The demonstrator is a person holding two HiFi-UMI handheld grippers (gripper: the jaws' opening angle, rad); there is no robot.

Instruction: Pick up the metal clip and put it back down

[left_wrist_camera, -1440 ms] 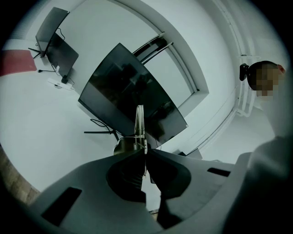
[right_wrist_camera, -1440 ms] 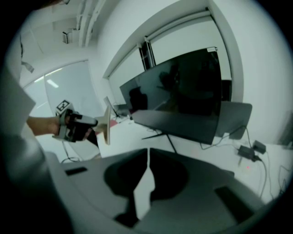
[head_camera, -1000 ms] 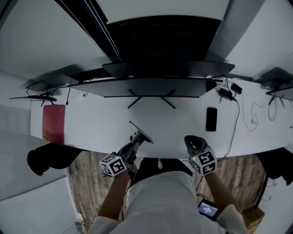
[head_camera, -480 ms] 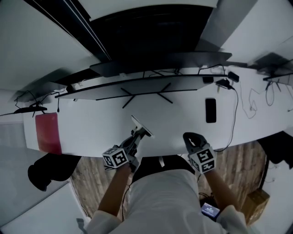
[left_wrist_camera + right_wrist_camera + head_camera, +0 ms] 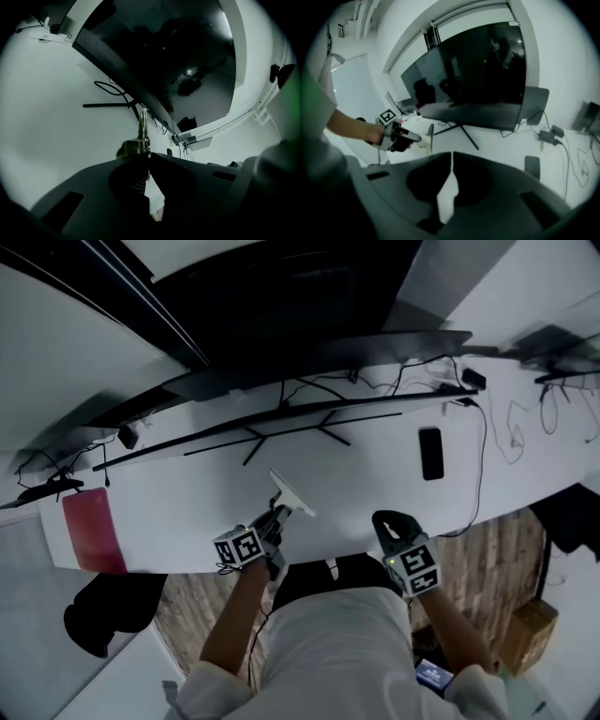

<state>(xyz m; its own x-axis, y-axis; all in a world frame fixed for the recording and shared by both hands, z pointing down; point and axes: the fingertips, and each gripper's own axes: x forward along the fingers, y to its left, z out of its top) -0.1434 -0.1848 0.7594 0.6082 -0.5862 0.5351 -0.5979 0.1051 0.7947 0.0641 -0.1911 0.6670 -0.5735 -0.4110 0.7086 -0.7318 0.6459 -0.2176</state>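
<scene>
The metal clip is a thin flat piece of bright metal held edge-up over the white desk, near its front edge. My left gripper is shut on the clip's lower end. In the left gripper view the clip sticks out past the closed jaws of the left gripper. Whether it touches the desk I cannot tell. My right gripper hovers at the front edge to the right, shut with nothing in it. The right gripper view shows the left gripper and the clip from the side.
A large dark monitor on thin splayed legs stands at the back of the desk. A black phone lies to the right. Cables and a power adapter lie at the far right. A red pad lies at the left end.
My left gripper has come down toward the desk with the clip still in its jaws. The right gripper has shifted only slightly. The head view has tilted.
</scene>
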